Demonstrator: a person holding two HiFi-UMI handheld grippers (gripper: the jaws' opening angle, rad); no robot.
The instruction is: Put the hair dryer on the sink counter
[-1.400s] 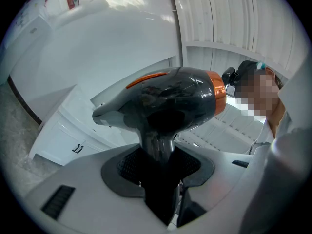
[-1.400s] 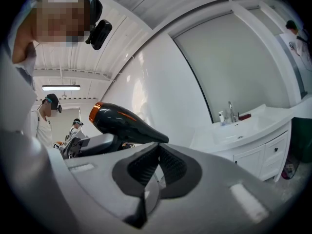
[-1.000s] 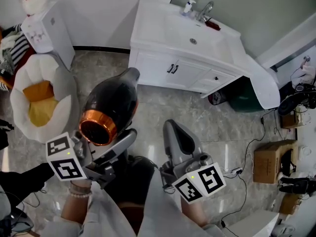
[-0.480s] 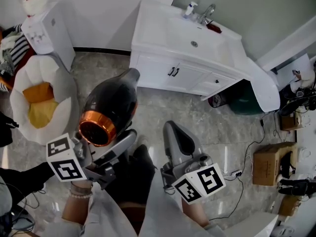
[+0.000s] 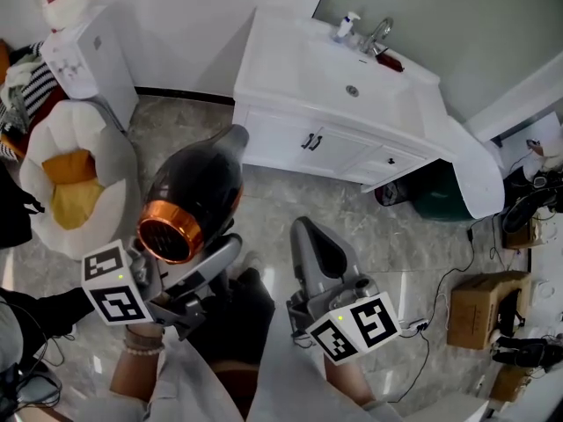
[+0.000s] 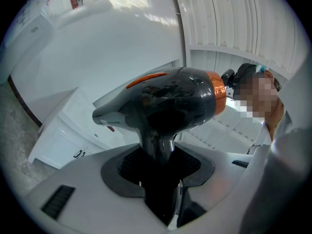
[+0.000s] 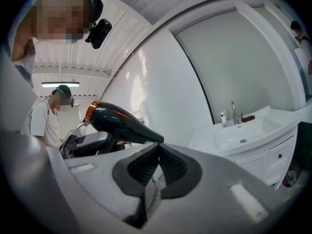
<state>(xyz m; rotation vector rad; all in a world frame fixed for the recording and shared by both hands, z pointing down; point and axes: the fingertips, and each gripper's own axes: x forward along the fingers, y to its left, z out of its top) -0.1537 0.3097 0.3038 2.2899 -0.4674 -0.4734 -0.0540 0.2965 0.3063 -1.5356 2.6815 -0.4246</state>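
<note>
Inside left tool (image 6: 158, 172), hair dryer (image 6: 168, 101) handle

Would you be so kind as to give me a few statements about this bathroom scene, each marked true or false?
1. The glossy black hair dryer with the copper-orange rear ring is clamped by its handle in the left tool. True.
2. The right tool holds a comb. False: its jaws are together on nothing.
3. The hair dryer lies on the white sink counter. False: it is held above the grey marble floor, short of the counter.
4. A small white pump bottle stands beside the chrome faucet. True.
</note>
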